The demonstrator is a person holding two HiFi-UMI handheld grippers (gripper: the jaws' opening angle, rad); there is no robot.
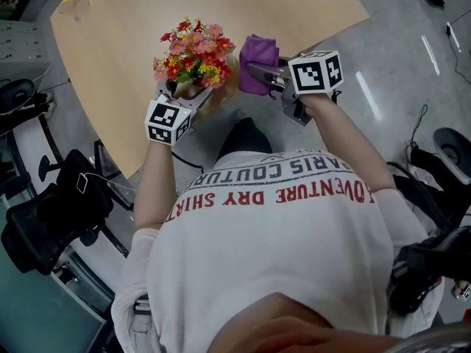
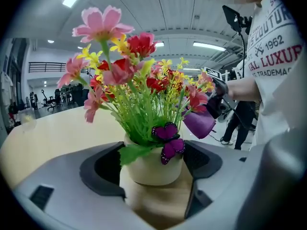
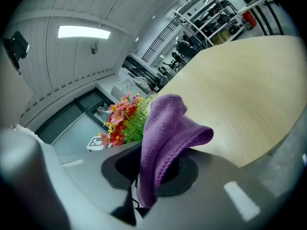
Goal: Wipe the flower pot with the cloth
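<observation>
head view looks steeply down; both gripper views sit close behind their jaws; all 3 share the flowers (image 1: 193,50).

Nubbly cloth (image 3: 165,138), matt flower pot (image 2: 153,169), smooth wooden table (image 1: 118,65).

Light wood table (image 1: 294,6) w/ rounded edge stands on glossy grey floor (image 1: 397,72); 1 small pale item (image 2: 26,118) sits on top near far edge.
</observation>
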